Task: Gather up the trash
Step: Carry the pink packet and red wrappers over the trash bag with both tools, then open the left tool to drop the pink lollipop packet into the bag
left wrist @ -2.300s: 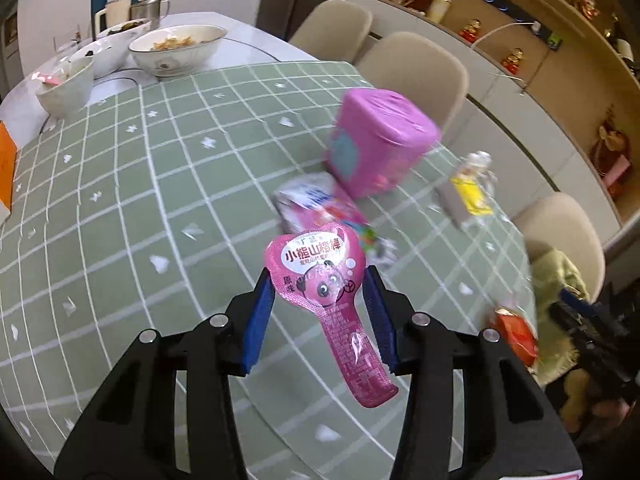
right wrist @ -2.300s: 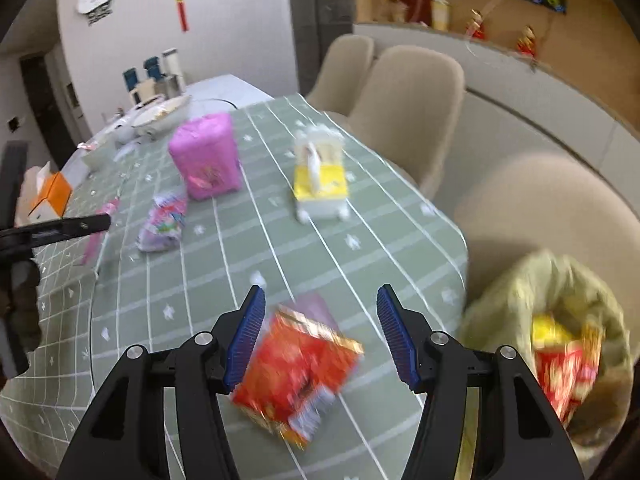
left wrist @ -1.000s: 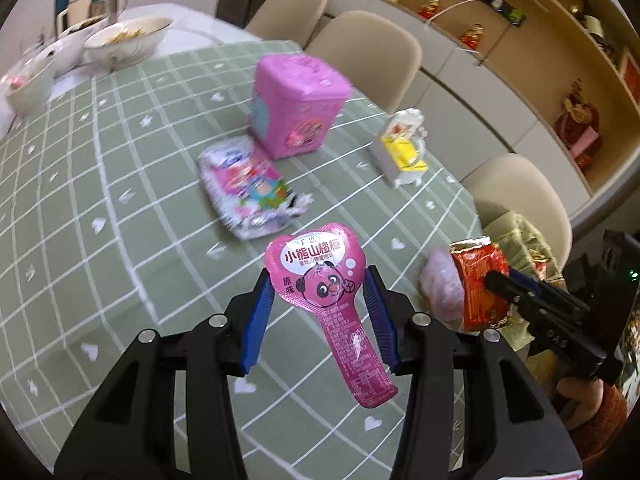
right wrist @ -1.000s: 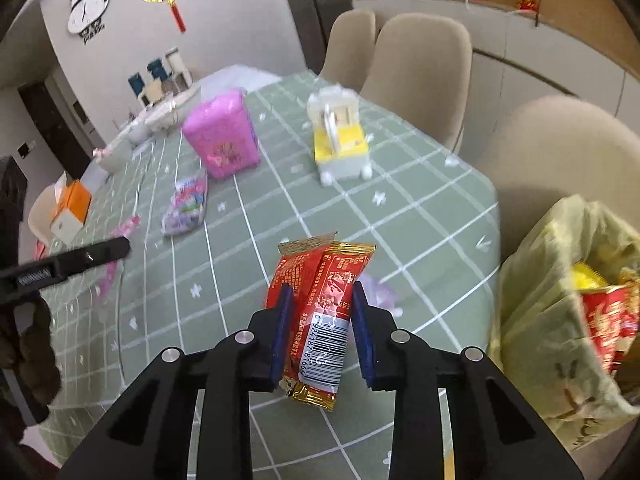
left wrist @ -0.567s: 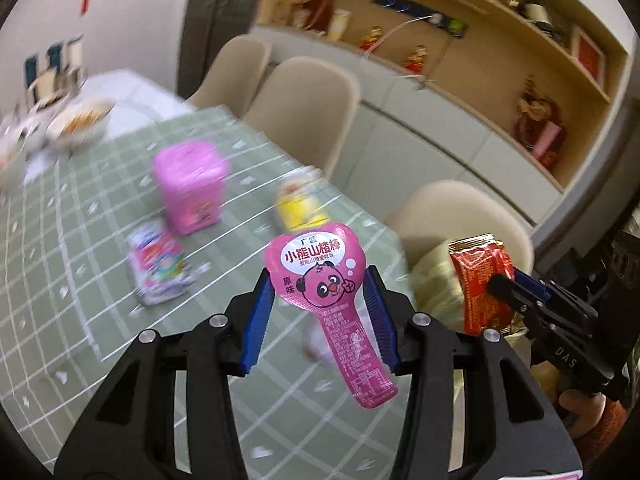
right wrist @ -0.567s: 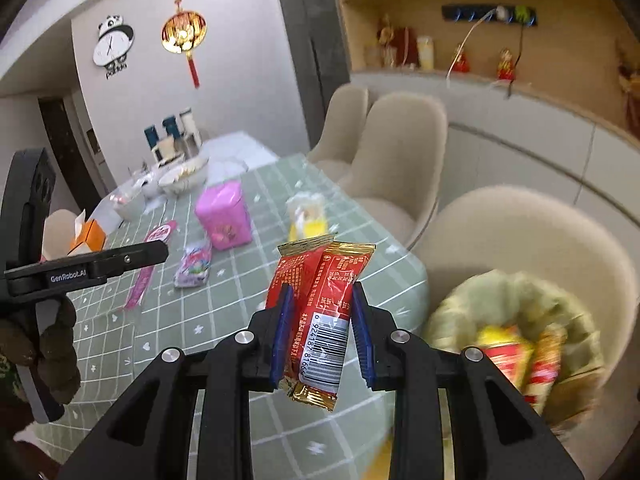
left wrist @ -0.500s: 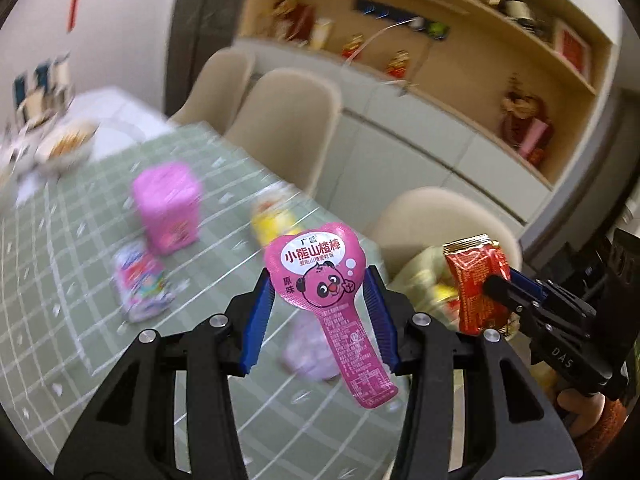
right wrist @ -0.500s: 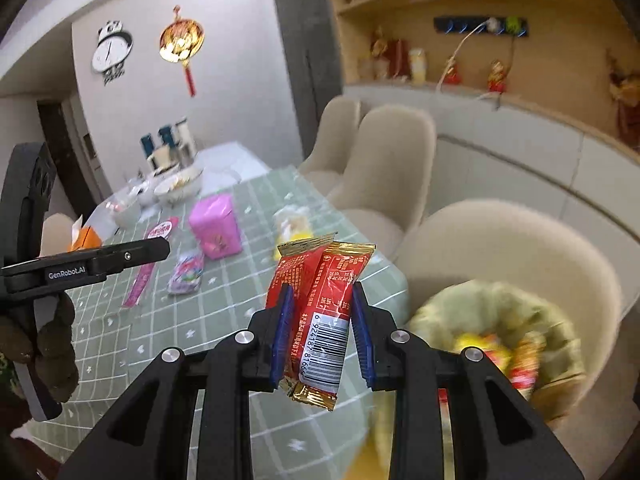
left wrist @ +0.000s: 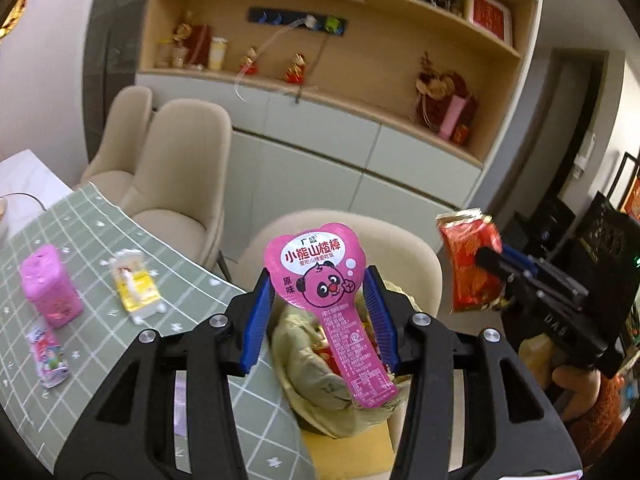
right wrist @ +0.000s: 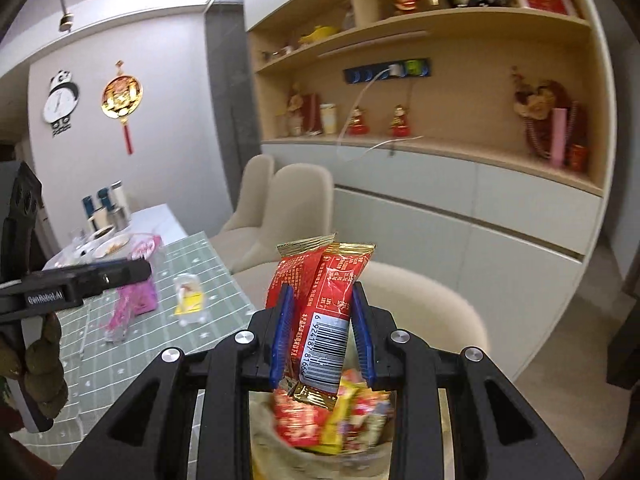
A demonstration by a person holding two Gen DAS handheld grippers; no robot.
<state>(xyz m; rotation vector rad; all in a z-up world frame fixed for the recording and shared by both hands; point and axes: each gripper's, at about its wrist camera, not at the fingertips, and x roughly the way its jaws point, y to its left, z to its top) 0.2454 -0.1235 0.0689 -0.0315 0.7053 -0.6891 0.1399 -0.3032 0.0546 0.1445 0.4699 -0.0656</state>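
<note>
Trash bag [left wrist: 320, 376] sits open on the near chair [left wrist: 404, 248], right of the table [left wrist: 100, 236], ready for drops. Left gripper [left wrist: 318, 312] pinches a pink wrapper [left wrist: 316, 272] upright above it. Right gripper [right wrist: 322, 332], jaws narrowly set, clamps a red packet [right wrist: 324, 300] over the bag's mouth, evidently for release.

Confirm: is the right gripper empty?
No, the right gripper is clamped on a red snack wrapper above the trash bag.
</note>
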